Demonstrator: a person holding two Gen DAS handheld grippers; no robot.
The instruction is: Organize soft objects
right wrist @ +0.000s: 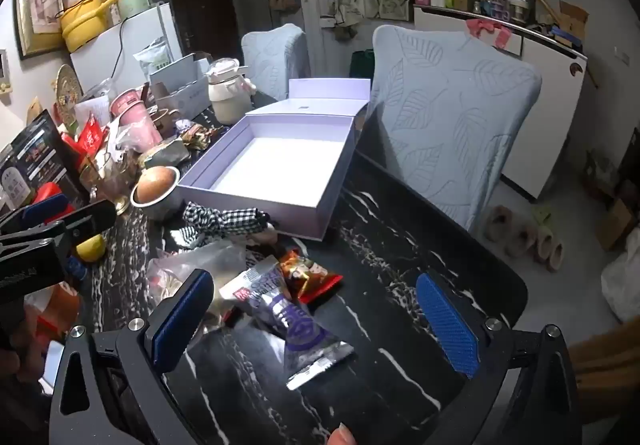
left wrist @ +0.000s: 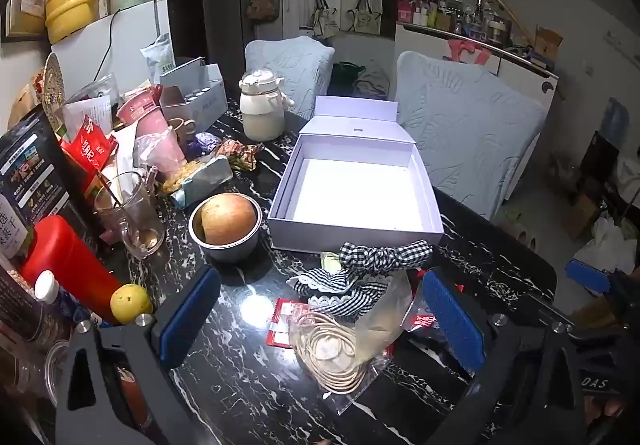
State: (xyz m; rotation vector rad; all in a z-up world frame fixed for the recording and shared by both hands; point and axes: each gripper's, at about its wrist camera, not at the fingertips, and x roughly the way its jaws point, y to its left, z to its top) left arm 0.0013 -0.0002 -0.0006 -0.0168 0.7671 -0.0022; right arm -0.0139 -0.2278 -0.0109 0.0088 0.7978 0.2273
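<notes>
Left gripper (left wrist: 320, 319): jaws spread wide, nothing pinched, blue-padded fingers (left wrist: 188, 315) at lower left and lower right of the left wrist view. Between them, flat on the black white-veined marble tabletop (left wrist: 240, 377): clear plastic bag holding a coiled beige cord (left wrist: 340, 349). Just above it, centre frame: black-and-white gingham fabric piece with white lace trim (left wrist: 360, 269), crumpled, touching the front wall of the open pale lilac rectangular cardboard box (left wrist: 356, 235). Box interior white and bare, lid hinged up behind.

Left of box: grey metal bowl holding a brown round fruit (left wrist: 226, 225); lower left: yellow lemon (left wrist: 130, 303).

Right gripper (right wrist: 316, 319): jaws spread wide, nothing pinched. Between the fingers, lower centre of the right wrist view: silver-and-purple foil snack packet (right wrist: 296, 325), flat on the tabletop. Touching its upper edge: red-and-gold foil packet (right wrist: 312, 275).
</notes>
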